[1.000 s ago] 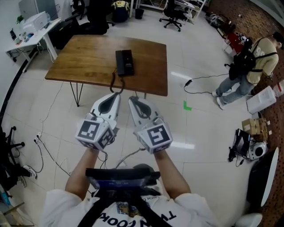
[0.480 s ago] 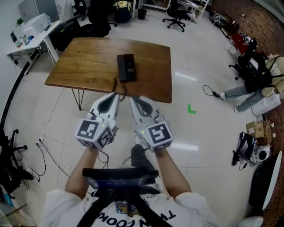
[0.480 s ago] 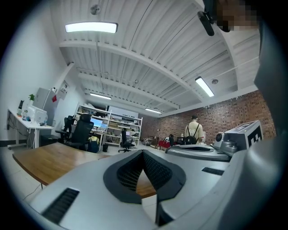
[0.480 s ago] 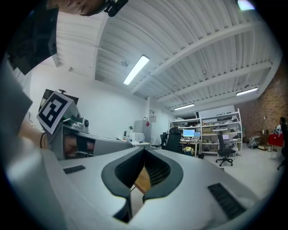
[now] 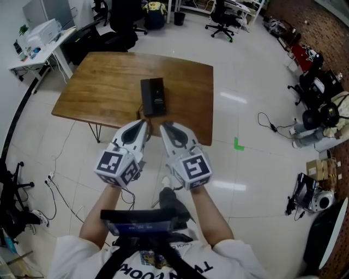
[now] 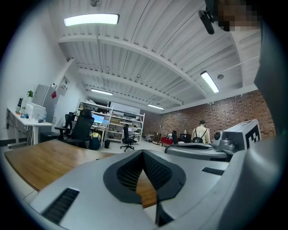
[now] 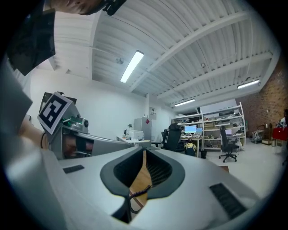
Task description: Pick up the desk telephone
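The black desk telephone (image 5: pixel 153 96) lies flat on the wooden table (image 5: pixel 98 82), near its front edge, and its coiled cord (image 5: pixel 140 112) hangs over that edge. Both grippers are held side by side and level, pointing at the phone from just short of the table's front edge. The left gripper (image 5: pixel 144 124) is shut and empty; its own view shows only the tabletop (image 6: pixel 40 161) past its jaws. The right gripper (image 5: pixel 163 126) has just been opening: its jaws stand a narrow crack apart with nothing between them. Through that crack I see wood and the cord (image 7: pixel 135 197).
A white desk with a printer (image 5: pixel 41 35) stands at the upper left, and office chairs (image 5: pixel 223 16) stand beyond the table. Cables (image 5: pixel 54 185) trail on the tiled floor at the left. A green tape mark (image 5: pixel 238 144) and bags and gear (image 5: pixel 313 117) lie to the right.
Both grippers have moved forward together and now reach the table's front edge. The person at the right has gone out of view.
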Motion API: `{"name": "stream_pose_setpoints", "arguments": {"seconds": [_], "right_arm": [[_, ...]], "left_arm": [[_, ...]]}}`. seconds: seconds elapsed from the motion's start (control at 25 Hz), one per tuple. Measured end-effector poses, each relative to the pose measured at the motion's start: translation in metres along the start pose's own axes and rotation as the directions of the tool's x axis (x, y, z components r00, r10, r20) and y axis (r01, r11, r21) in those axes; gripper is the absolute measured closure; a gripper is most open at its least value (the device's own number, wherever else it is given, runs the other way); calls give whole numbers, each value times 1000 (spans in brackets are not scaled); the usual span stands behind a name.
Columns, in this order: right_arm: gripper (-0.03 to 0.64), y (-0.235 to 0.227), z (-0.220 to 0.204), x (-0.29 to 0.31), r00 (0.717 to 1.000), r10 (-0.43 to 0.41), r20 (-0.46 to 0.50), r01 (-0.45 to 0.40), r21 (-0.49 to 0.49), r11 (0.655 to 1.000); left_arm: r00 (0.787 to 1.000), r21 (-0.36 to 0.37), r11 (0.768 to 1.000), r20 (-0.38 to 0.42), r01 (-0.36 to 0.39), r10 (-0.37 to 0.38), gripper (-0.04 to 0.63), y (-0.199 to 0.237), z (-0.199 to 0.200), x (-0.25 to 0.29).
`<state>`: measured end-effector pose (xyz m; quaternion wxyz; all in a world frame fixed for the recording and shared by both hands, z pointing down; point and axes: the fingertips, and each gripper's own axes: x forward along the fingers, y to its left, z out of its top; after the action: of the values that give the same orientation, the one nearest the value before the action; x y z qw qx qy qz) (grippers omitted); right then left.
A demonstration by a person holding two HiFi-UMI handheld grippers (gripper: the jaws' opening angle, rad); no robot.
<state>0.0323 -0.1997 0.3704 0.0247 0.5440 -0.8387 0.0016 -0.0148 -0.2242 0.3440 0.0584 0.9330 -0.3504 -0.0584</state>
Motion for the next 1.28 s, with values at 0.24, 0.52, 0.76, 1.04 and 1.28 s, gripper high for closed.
{"name": "stream_pose_setpoints", "arguments": {"seconds": [0.24,0.52,0.76,1.04,1.28], "right_arm": [[545,-42,-28,38,998,46,-43,-44,47,998],[545,-79,-62,86,988,97,-122,-85,104,991],[488,-109,-94,124,966,154,-208,-121,165,979],[416,-147,-143,162,930,223,-291,-130,307,943],[353,-170,-184,192,885,310,-347,-127,462,878]], "left_arm": [[998,-17,1000,-63,-18,17,595,30,-25,47],[985,-82,996,-173,-24,10,523,77,-71,91],[960,-182,981,-279,-66,12,462,128,-117,125],[925,-292,946,-379,-140,20,411,184,-175,158],[907,-424,894,-418,-145,-51,325,208,-206,180]]}}
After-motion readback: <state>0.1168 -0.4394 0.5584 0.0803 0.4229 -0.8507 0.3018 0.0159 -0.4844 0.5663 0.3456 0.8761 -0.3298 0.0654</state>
